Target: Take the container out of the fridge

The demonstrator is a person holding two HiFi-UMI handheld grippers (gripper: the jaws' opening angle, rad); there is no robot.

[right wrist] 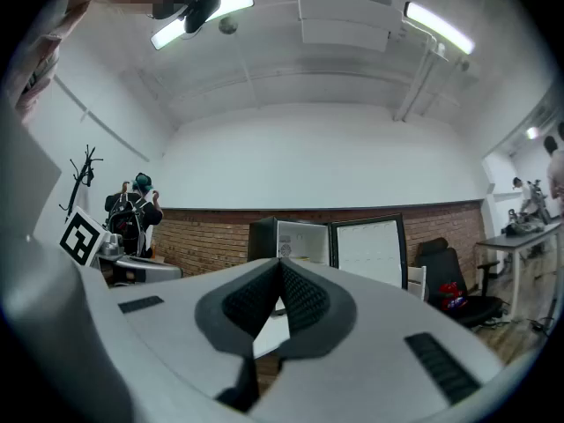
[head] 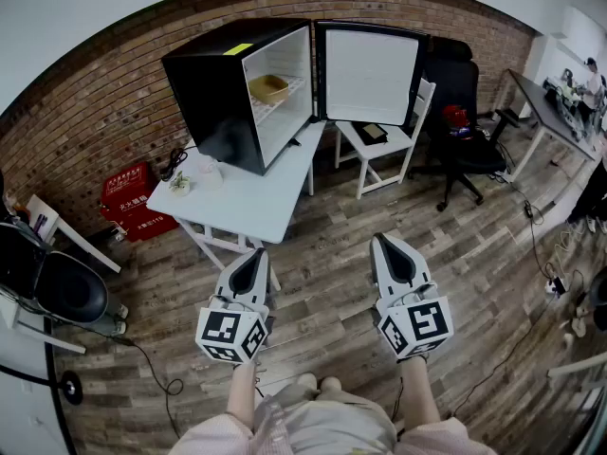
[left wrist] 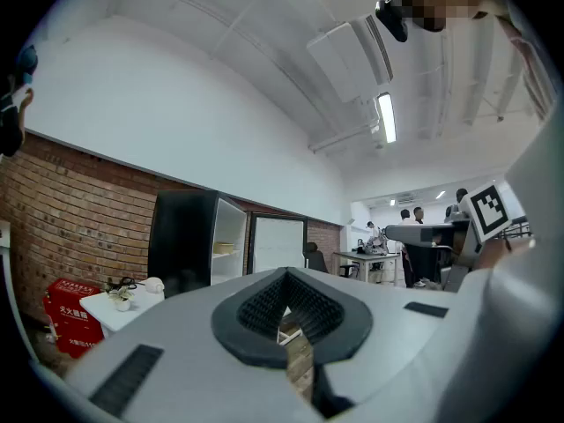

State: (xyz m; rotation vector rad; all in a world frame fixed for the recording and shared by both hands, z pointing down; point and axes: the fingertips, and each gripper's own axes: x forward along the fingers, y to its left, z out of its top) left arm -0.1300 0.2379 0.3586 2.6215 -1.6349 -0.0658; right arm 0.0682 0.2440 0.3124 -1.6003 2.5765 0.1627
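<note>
A black mini fridge (head: 237, 88) stands on a white table (head: 251, 197) with its door (head: 370, 72) swung open to the right. On its wire shelf sits a tan container (head: 268, 88), which also shows small inside the fridge (left wrist: 189, 241) in the left gripper view. Both grippers hang over the wooden floor, well short of the table. My left gripper (head: 258, 252) is shut and empty, its tips meeting (left wrist: 284, 276). My right gripper (head: 381, 239) is shut too, with nothing held (right wrist: 280, 267). The fridge (right wrist: 295, 236) lies straight ahead in the right gripper view.
A white chair (head: 384, 145) stands beside the table under the open door, with a black office chair (head: 465, 112) further right. A red box (head: 131, 202) sits by the brick wall. Small white objects (head: 201, 174) lie on the table. A desk (head: 545, 112) is at far right.
</note>
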